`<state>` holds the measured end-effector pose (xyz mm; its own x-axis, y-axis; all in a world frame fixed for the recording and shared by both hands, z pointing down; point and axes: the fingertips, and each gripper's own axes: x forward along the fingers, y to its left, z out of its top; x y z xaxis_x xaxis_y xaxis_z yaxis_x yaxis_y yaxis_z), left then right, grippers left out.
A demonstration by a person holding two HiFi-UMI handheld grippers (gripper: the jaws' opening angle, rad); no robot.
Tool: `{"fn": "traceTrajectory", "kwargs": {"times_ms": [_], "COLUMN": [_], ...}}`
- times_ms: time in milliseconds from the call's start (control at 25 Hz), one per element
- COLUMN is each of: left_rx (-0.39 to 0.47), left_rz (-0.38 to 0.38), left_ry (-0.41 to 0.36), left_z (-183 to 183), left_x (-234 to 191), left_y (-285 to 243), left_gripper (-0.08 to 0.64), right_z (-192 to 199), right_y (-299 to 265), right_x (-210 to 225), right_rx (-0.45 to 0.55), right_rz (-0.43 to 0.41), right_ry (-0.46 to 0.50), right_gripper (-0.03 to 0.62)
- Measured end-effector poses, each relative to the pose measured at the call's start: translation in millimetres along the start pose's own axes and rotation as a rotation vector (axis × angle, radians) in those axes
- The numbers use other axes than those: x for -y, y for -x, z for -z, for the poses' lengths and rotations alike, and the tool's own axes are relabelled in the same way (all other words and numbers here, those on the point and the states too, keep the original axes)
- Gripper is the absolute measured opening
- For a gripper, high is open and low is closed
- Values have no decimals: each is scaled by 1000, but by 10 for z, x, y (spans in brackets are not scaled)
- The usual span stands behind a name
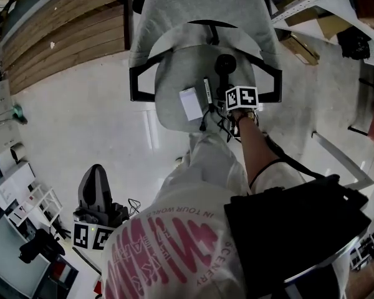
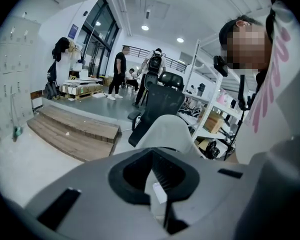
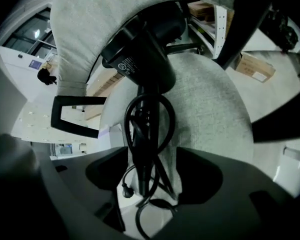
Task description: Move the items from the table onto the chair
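Observation:
A grey chair [image 1: 174,67] stands in front of me. On its seat lie a white box [image 1: 190,103], a thin pen-like stick [image 1: 207,92] and a black hair dryer [image 1: 224,67]. My right gripper [image 1: 224,108] hangs over the seat's near right edge, marker cube on top. In the right gripper view the hair dryer [image 3: 145,64] rests on the seat [image 3: 210,99], its handle and looped cord [image 3: 150,134] between the jaws of the right gripper [image 3: 152,159], which stand open and clear of it. My left gripper [image 1: 95,170] hangs low at my left, shut [image 2: 152,166], holding nothing that I can see.
A wooden step platform [image 1: 62,36] runs along the back left. Metal shelving [image 1: 336,5] and a cardboard box [image 1: 299,48] stand at the right. A white table [image 1: 25,198] with gear is at lower left. People [image 2: 120,71] and a black mesh chair [image 2: 162,101] are farther off.

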<state>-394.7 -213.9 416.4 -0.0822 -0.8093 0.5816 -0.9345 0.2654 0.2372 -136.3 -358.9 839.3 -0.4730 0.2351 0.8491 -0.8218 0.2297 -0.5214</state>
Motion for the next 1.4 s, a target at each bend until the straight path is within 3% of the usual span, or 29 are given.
{"fn": "traceTrajectory", "kwargs": {"times_ms": [120, 280, 320, 360, 480, 560, 760, 1000, 1200, 1400], "left_rx": [32, 102, 118, 139, 218, 254, 328, 400, 412, 402], "left_rz": [43, 113, 133, 158, 242, 295, 433, 534, 621, 690], "left_ry": [-5, -8, -11, -18, -46, -69, -104, -118, -139, -206], "left_z": [29, 75, 93, 107, 99, 116, 170, 275, 326, 358], "left_x": [-11, -61, -81, -94, -46, -19, -10, -70, -56, 103], "left_y": [30, 99, 123, 132, 159, 256, 564, 1278, 1660, 1950], "left_gripper": [9, 9, 9, 9, 9, 9, 9, 9, 9, 9], "right_z": [130, 134, 128, 101, 65, 140, 389, 1436, 2276, 2695], "right_y": [135, 554, 695, 845, 1278, 1567, 2512, 3645, 4048, 4335], "right_x": [-82, -277, -320, -354, -480, -658, -1433, -2485, -3135, -3283], "right_rx": [25, 144, 187, 235, 380, 480, 791, 1211, 1296, 1332], "right_rz": [-76, -201, -219, -228, -226, -246, -391, -523, -561, -460], "right_ry": [-48, -76, -78, -76, -31, 7, 148, 352, 508, 539], "right_gripper": [296, 274, 215, 110, 21, 14, 14, 15, 14, 14]}}
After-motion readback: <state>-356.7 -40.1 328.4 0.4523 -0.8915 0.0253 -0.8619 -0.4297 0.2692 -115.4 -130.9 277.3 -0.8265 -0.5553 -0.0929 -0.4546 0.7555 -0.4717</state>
